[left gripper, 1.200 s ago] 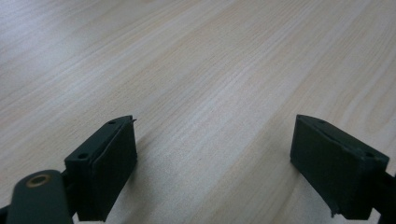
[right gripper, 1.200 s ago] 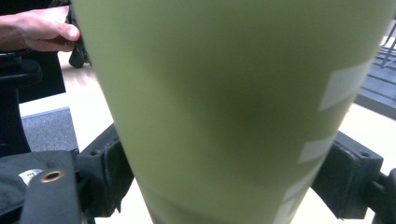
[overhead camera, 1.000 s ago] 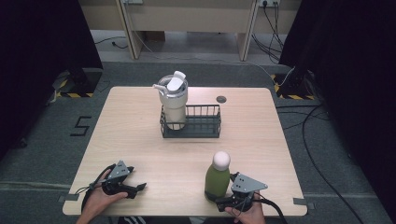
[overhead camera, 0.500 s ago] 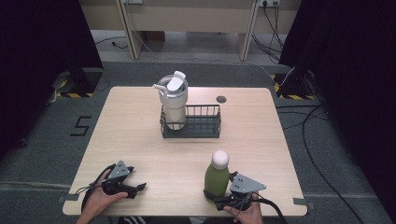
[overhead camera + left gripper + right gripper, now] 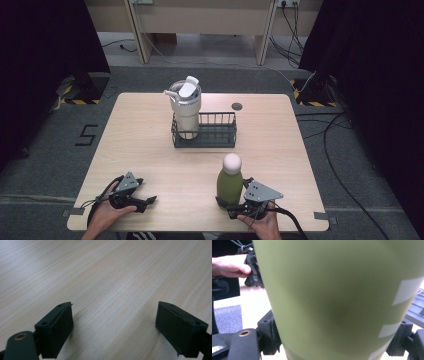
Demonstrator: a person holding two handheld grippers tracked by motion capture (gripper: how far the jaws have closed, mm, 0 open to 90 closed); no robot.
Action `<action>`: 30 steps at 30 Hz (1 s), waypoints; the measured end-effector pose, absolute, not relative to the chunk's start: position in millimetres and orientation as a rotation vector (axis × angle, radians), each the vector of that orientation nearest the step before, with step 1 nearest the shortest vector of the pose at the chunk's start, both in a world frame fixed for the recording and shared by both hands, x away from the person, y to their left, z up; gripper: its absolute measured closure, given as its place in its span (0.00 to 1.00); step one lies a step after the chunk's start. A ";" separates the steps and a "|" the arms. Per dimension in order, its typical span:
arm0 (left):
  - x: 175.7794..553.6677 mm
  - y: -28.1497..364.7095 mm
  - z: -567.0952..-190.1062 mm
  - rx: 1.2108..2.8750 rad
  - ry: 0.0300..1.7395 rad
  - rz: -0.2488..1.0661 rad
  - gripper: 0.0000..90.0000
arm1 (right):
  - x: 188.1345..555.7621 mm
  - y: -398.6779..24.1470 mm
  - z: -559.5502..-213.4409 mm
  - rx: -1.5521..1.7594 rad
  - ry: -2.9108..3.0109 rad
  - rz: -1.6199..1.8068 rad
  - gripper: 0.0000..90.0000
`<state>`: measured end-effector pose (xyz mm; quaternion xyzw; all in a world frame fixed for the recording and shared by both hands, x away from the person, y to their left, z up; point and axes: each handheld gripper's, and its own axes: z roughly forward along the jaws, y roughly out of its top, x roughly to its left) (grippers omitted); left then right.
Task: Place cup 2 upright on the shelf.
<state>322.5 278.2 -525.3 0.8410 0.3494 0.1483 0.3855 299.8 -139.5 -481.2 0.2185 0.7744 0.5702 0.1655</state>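
Bottle (image 5: 229,184) grasp is done: your right tool (image 5: 231,206) has just been closing, and now its jaws clamp the green bottle low on its body, one jaw on each side in the right gripper view (image 5: 342,297). Bottle stands upright on the tabletop (image 5: 150,145) near the front edge, right of centre, well apart from the basket (image 5: 205,131).

Your left tool (image 5: 145,201) sits low over the tabletop at front left, jaws wide apart, nothing between them; the left gripper view shows bare wood between the pads (image 5: 60,332).

Basket sits mid-tabletop. Tumbler (image 5: 185,107) with a white lid stands upright in its left end; the right part of the basket looks free.

Judging progress: early stage. Grip is made, bottle not yet lifted. Likely left to do: lift it, carry it forward, set it in the free part of the basket beside the tumbler, release. Watch the tall bottle for tilt, since you hold it near the base.
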 end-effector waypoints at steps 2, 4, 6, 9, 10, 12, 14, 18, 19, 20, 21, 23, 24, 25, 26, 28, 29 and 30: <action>322.5 278.2 -525.3 2.141 0.890 0.377 0.15 | 304.1 -139.0 -477.8 0.617 2.202 1.620 0.23; 322.7 278.2 -525.4 2.140 0.890 0.377 0.15 | 308.4 -138.3 -473.9 0.621 2.197 1.630 0.23; 322.7 278.2 -525.3 2.141 0.891 0.377 0.15 | 313.9 -137.6 -469.0 0.622 2.193 1.629 0.23; 322.7 278.2 -525.4 2.140 0.891 0.378 0.15 | 322.5 -135.8 -460.2 0.615 2.179 1.617 0.23; 322.7 278.2 -525.3 2.140 0.891 0.378 0.15 | 325.7 -135.3 -457.0 0.612 2.175 1.614 0.23; 322.7 278.2 -525.3 2.141 0.891 0.378 0.15 | 333.0 -134.7 -450.2 0.618 2.174 1.607 0.23; 322.7 278.2 -525.4 2.140 0.891 0.378 0.15 | 339.0 -134.4 -445.4 0.630 2.166 1.601 0.23; 322.7 278.2 -525.4 2.140 0.891 0.378 0.15 | 353.1 -134.0 -436.2 0.640 2.149 1.606 0.23; 322.7 278.2 -525.4 2.140 0.892 0.378 0.15 | 356.3 -133.6 -434.2 0.643 2.145 1.606 0.23; 322.7 278.2 -525.4 2.140 0.891 0.378 0.15 | 359.2 -133.1 -432.2 0.646 2.141 1.605 0.23; 322.7 278.2 -525.4 2.140 0.891 0.378 0.15 | 361.9 -132.5 -430.4 0.652 2.137 1.602 0.23; 322.7 278.2 -525.3 2.141 0.891 0.378 0.15 | 368.1 -131.9 -426.4 0.647 2.123 1.588 0.23; 322.7 278.2 -525.4 2.140 0.891 0.378 0.15 | 370.4 -131.5 -424.4 0.652 2.122 1.588 0.23; 322.7 278.2 -525.4 2.140 0.891 0.378 0.15 | 372.9 -131.1 -422.3 0.653 2.122 1.588 0.23; 322.7 278.2 -525.4 2.140 0.891 0.378 0.15 | 375.4 -130.4 -420.2 0.656 2.118 1.587 0.23; 322.7 278.2 -525.3 2.141 0.891 0.378 0.15 | 380.4 -129.0 -416.1 0.653 2.110 1.586 0.23; 322.7 278.2 -525.4 2.140 0.891 0.378 0.15 | 382.6 -128.3 -414.2 0.658 2.109 1.586 0.23; 322.7 278.2 -525.4 2.140 0.891 0.378 0.15 | 385.3 -127.4 -412.4 0.658 2.109 1.587 0.23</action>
